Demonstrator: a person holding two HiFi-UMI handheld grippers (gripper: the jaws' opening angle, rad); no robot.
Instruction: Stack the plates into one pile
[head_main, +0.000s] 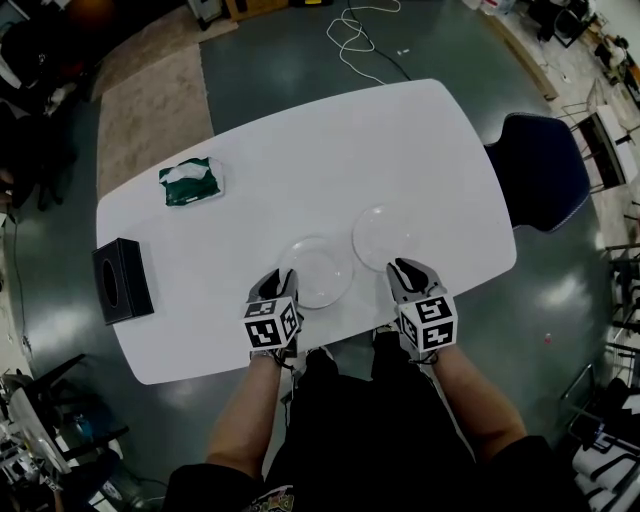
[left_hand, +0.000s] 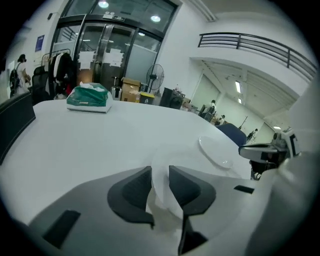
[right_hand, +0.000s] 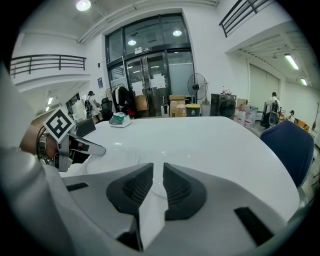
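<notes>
From the head view, two clear plates lie flat on the white table (head_main: 440, 140), side by side and not overlapping, so no pile has begun. They sit close to the near edge, I'd guess to keep them within easy reach. The left claw (head_main: 283, 276) meets the near rim of the left plate (head_main: 322, 272) and the right claw (head_main: 400, 267) meets that of the right plate (head_main: 382, 235). The thin edge is probably the only part that offers a grip. Well off to the side are one green tissue pack (head_main: 192, 181) and one black box (head_main: 122, 280), with one blue chair (head_main: 540, 170) beyond the table. In the left gripper view, the jaws stand moderately apart with the left plate's rim between them, and the pads don't seem to press on it. The second plate lies ahead to the right. In the right gripper view, the jaws leave a narrow gap at the right plate's faint rim, and I see no pinch.
</notes>
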